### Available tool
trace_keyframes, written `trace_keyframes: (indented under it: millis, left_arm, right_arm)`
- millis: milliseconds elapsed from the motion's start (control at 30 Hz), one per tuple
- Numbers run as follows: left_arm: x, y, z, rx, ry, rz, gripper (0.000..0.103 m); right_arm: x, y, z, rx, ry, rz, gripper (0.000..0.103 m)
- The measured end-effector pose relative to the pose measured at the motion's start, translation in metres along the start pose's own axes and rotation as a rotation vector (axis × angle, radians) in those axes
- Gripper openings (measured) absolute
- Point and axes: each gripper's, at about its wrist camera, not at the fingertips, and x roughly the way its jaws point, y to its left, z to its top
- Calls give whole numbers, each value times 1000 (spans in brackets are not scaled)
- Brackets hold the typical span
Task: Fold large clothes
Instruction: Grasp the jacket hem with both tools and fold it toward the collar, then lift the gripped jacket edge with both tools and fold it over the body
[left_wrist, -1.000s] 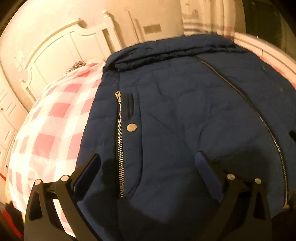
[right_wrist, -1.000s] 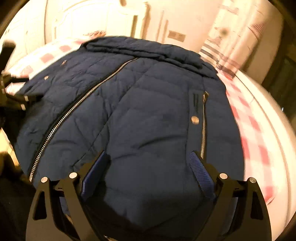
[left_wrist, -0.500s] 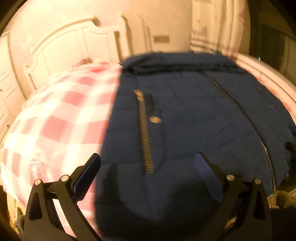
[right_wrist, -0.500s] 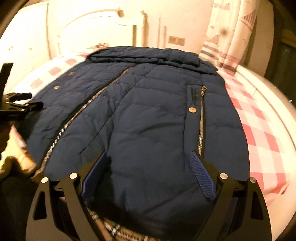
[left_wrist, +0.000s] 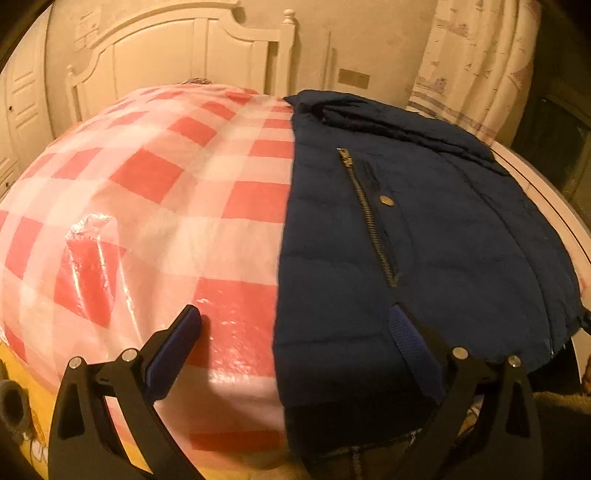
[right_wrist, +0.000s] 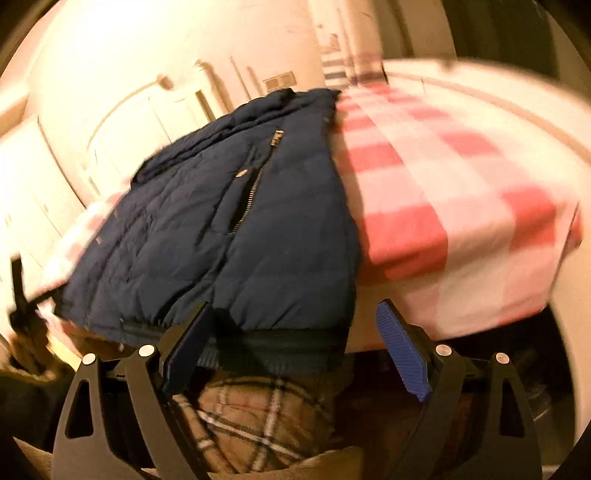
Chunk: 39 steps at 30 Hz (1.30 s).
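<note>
A navy quilted jacket (left_wrist: 424, 240) lies flat, front up, on a bed with a red and white checked cover (left_wrist: 166, 192). Its hem hangs over the bed's near edge. My left gripper (left_wrist: 295, 325) is open and empty, low at the jacket's left edge, straddling the edge of the jacket and the cover. In the right wrist view the jacket (right_wrist: 236, 229) fills the left half. My right gripper (right_wrist: 295, 328) is open and empty at the jacket's hem, near its right corner.
A white headboard (left_wrist: 177, 48) and wall stand behind the bed. A patterned curtain (left_wrist: 476, 62) hangs at the far right. A plaid garment (right_wrist: 258, 413) shows below the bed's edge. The checked cover (right_wrist: 443, 192) spreads right of the jacket.
Both grippers have pulled back and apart: the left has swung to the jacket's left edge, the right to its lower right corner. Both stayed open. The jacket has not moved.
</note>
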Motion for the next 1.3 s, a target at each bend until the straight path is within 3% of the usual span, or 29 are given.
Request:
trace_keyframes:
  millis: [67,133,200,300,467,533,567,600,667,767,900,1133,1300]
  left_arm:
    - [-1,-5,-1,12,5,-32,97]
    - [-4,-8,-1,26,9,-74,82]
    - [-6,-11,-2,40,15,-112,67]
    - [-4,-14,-3,58,7,-102,68]
    - [-1,-19,0,52,11,-80,70]
    - [-2,-23,1,75,19,-103,47]
    - [-4,-25,1,89,19,-109,29]
    - [-8,-27,1,107,14,-112,18]
    - [-16,-27,2,100,2,-154,12]
    - [-39,-23,6,64,-52,-233,10]
    - [-93,-12,19,-8,-182,-378,10]
    - [-187,21,28,-121,-419,-624,10]
    - [-218,42,41,-189,-539,-775,11]
  right_arm:
    - [8,-7,0,55,9,66,82]
    - [12,-6,2,82,8,137,70]
    - [12,4,3,35,7,124,62]
    - [4,11,2,-23,1,130,50]
    - [13,11,1,-14,19,115,54]
    - [17,11,1,-3,21,119,54]
    - [16,12,1,-11,18,114,49]
    - [14,13,0,-25,14,112,46]
    - [7,16,-2,-54,5,127,29]
    - [-12,26,-2,-108,-36,142,18]
    - [-50,43,5,-133,-136,196,16]
    - [-151,84,29,-234,-390,354,16]
    - [-207,109,46,-309,-533,413,16]
